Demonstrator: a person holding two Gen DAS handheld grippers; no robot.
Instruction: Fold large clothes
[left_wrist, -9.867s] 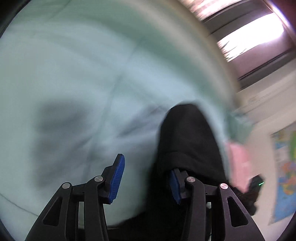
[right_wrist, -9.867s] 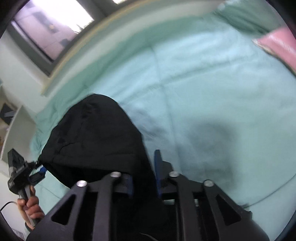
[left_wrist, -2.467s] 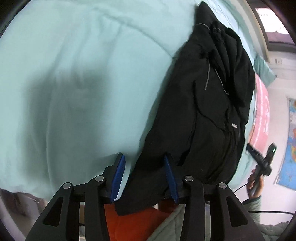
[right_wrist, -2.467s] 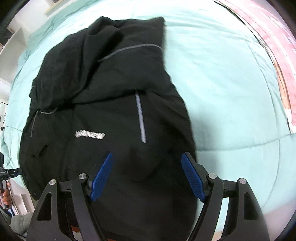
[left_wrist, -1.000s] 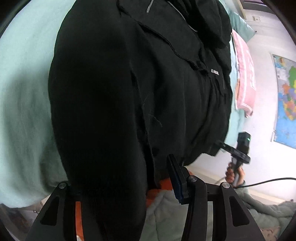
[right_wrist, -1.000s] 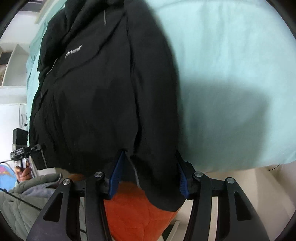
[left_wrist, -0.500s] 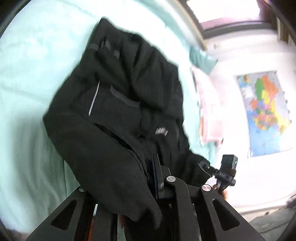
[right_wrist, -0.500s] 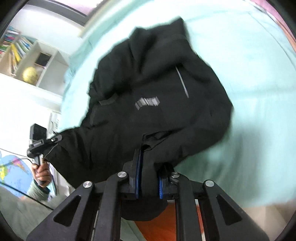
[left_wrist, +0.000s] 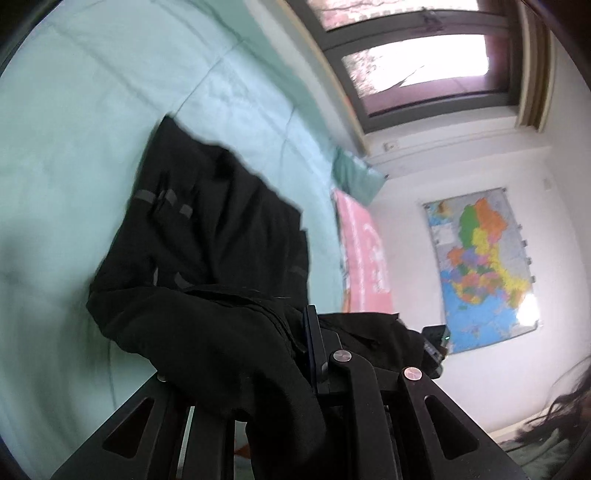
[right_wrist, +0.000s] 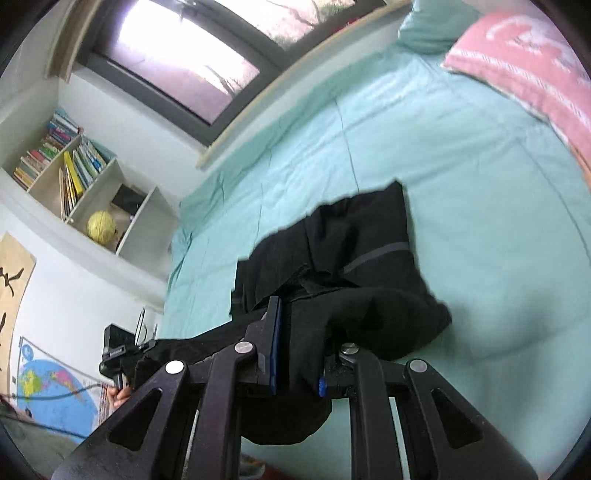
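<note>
The black jacket (left_wrist: 207, 251) lies on the mint-green bed (left_wrist: 66, 155), its far part spread flat with grey reflective strips showing, its near edge lifted off the cover and bunched up toward both cameras. In the right wrist view the jacket (right_wrist: 343, 266) sits mid-bed, a thick fold of it rising into the right tongs (right_wrist: 297, 363), whose blue pads are clamped on that fold. The left tongs (left_wrist: 258, 354) are draped in fabric: only one blue pad shows, pressed against the cloth, and the other finger is buried under it, so they seem clamped on the jacket's edge, though the view is poor. A stretch of jacket hangs between the two tongs.

Beyond the jacket, a pink pillow (right_wrist: 524, 62) lies at the head of the bed, with a green pillow (left_wrist: 354, 177) beside it. A window (left_wrist: 413, 62) runs along the bed's far side. A map (left_wrist: 484, 269) hangs on the white wall, and a shelf (right_wrist: 85, 199) holds books and a yellow ball (right_wrist: 101, 225).
</note>
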